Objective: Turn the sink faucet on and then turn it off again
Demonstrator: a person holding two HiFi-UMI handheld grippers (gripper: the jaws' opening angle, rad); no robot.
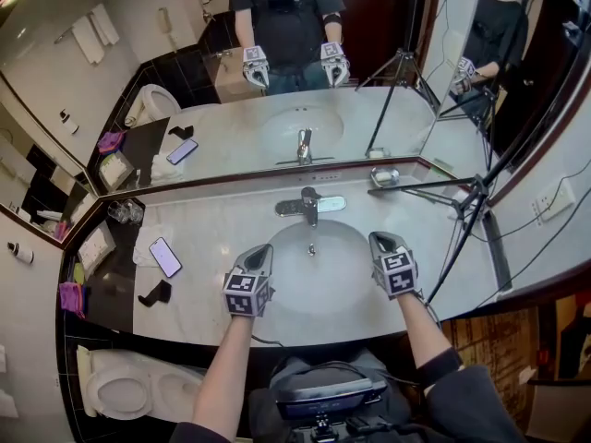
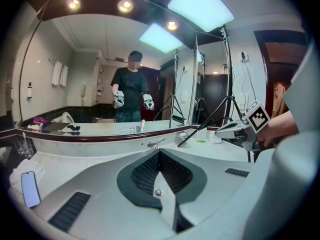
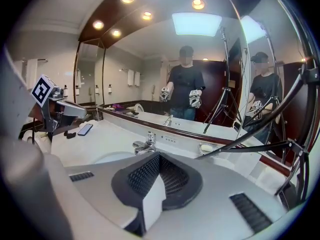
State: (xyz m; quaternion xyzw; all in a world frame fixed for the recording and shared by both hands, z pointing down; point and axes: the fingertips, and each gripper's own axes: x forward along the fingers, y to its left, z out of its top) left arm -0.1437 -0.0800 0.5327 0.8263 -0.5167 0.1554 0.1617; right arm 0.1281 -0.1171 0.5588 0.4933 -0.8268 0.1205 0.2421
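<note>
The chrome faucet [image 1: 309, 206] stands at the back of the white oval sink [image 1: 346, 289], its lever pointing toward the basin. No water stream is visible. My left gripper [image 1: 263, 248] hovers over the sink's front left rim, jaws shut and empty. My right gripper [image 1: 381, 240] hovers over the sink's right rim, also shut on nothing. Both are short of the faucet and apart from it. In the left gripper view the faucet [image 2: 155, 144] lies just past my shut jaws. In the right gripper view the faucet [image 3: 145, 145] sits beyond the shut jaws, with the left gripper [image 3: 57, 106] at far left.
A phone [image 1: 166, 257] and a black object [image 1: 155, 293] lie on the marble counter [image 1: 217, 247] at left. A soap dish [image 1: 385, 176] sits at back right. A tripod [image 1: 471, 201] stands on the counter's right side. The wall mirror [image 1: 277, 118] rises behind; a toilet [image 1: 120, 386] is below left.
</note>
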